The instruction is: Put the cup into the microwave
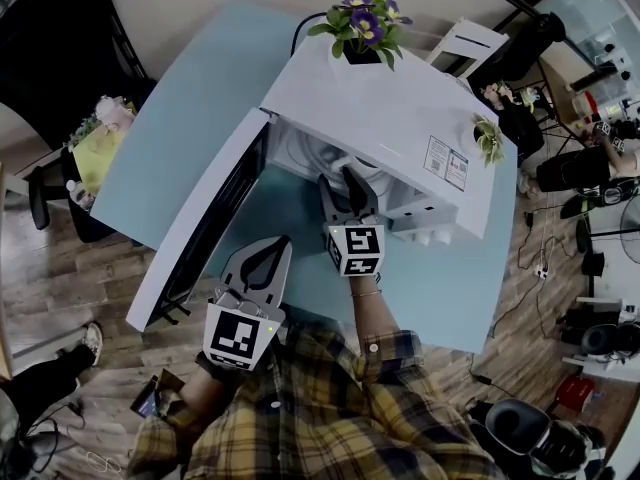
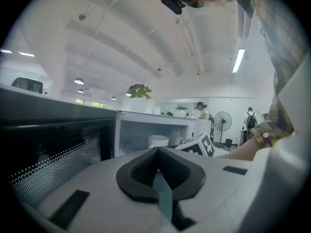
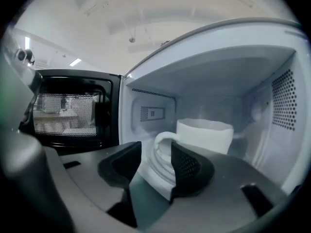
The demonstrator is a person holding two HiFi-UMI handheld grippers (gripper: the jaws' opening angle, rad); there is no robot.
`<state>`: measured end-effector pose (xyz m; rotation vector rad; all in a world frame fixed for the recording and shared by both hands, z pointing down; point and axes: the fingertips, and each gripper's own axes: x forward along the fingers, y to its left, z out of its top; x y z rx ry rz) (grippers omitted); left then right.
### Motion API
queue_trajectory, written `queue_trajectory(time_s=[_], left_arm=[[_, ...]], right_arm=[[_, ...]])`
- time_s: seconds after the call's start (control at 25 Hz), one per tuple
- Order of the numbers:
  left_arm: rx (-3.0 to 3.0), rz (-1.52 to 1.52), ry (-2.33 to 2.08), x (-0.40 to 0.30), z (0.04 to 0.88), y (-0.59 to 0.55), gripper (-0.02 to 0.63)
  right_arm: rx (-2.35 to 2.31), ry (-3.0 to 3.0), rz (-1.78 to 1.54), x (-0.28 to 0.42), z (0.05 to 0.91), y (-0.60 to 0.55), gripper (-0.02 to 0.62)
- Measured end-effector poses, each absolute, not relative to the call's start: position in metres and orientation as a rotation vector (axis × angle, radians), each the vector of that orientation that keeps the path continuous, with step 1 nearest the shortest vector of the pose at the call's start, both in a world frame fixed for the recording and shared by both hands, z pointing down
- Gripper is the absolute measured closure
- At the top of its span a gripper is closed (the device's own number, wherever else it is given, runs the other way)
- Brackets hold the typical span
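The white microwave stands on the light blue table with its door swung wide to the left. A white cup rests upright on the cavity floor. My right gripper reaches into the cavity mouth; it is open, with the cup's handle between the spread jaws and a gap beside it. In the head view the right gripper points into the oven. My left gripper hovers by the door's lower edge, shut and empty. From the left gripper view, the cup shows in the cavity.
A pot of purple flowers and a small green plant sit on top of the microwave. The open door juts out past the table's front left. People and a standing fan are far off in the room.
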<state>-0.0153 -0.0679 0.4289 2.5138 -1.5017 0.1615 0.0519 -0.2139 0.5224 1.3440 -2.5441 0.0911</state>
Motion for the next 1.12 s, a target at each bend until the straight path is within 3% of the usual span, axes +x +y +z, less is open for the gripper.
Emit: queue_trajectory(time_s=[1.12], left_arm=[[2.535,0.087,-1.596,-0.013,0.375,-0.076,0.614]], right_arm=[[1.186,-2.772,0.129,0.085,0.402,-0.132,0.419]])
